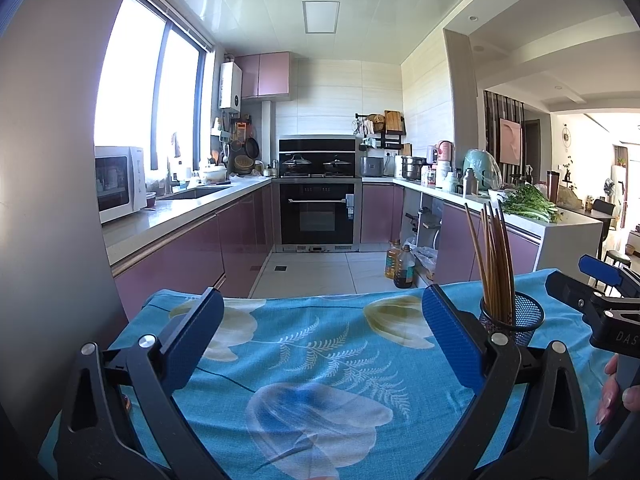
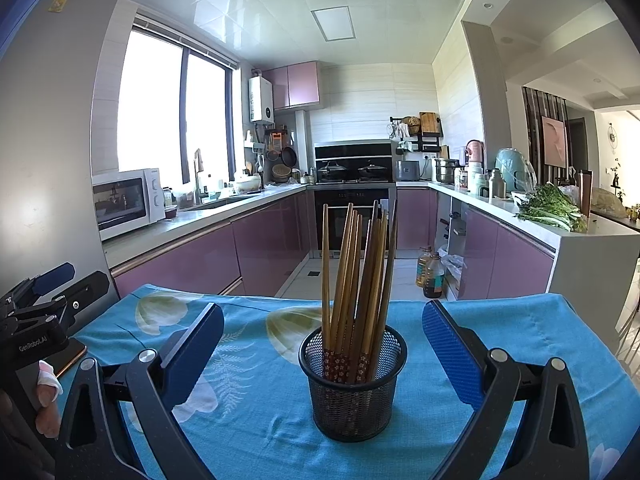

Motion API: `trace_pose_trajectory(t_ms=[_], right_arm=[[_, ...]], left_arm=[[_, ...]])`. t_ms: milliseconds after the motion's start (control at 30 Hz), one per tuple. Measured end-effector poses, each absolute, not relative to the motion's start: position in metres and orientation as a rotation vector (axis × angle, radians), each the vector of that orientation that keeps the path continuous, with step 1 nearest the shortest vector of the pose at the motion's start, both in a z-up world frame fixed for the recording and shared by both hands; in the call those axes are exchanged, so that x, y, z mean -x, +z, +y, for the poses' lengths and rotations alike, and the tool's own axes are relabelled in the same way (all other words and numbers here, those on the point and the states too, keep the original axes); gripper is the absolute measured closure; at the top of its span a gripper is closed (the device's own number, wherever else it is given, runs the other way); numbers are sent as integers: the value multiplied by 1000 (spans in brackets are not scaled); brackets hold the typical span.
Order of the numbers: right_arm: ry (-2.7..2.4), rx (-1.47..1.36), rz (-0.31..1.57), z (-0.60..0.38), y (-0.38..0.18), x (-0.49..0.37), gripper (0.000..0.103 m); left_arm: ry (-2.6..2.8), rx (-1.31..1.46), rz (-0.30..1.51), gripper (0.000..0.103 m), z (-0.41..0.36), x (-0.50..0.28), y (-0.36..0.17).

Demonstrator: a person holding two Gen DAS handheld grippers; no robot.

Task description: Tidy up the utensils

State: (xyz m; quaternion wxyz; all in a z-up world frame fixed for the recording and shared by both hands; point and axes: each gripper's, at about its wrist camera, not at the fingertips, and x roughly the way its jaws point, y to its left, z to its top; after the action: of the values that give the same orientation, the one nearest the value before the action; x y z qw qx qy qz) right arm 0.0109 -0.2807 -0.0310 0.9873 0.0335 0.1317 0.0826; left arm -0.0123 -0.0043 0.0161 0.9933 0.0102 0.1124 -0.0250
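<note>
As we read it: both tools hang above the tabletop with nothing in them, and the sorting looks done or close to it.
Right tool [image 2: 322, 354]: our fingers stand wide apart, bare; the cup sits between them and just ahead, touching neither pad.
Left tool [image 1: 322, 338]: also spread wide and bare, over plain blue cloth [image 1: 320, 360]; the cup lies off to its right, just past the right finger.
Cup [image 2: 352, 396]: a black mesh holder, upright on the floral cloth, towards the far edge of the tabletop and on its right half as the left view shows it.
Chopsticks [image 2: 356, 288]: a bundle of wooden sticks, all inside the cup, patterned red ends down, plain tips up.
Long axis: near vertical; the sticks fan a little, one at the left standing almost straight, the rest leaning right.
Loose utensils: we see none lying on the cloth in either view.
Step in hand: we judge the gathering finished, or a pause before a last check.
Next move: if any stick remains out of view, we would need a narrow pinch along its length, then a tip-up drop into the cup; otherwise we draw both tools back without knocking the fan.
Far side: kitchen counters and oven [image 2: 352, 216], well apart.
</note>
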Motion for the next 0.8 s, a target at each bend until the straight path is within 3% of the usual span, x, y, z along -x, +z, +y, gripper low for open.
trace_pose_trajectory(t_ms=[800], right_arm=[[162, -69, 263, -278, -35, -12, 7]], left_arm=[[-50, -20, 226, 5, -4, 12, 16]])
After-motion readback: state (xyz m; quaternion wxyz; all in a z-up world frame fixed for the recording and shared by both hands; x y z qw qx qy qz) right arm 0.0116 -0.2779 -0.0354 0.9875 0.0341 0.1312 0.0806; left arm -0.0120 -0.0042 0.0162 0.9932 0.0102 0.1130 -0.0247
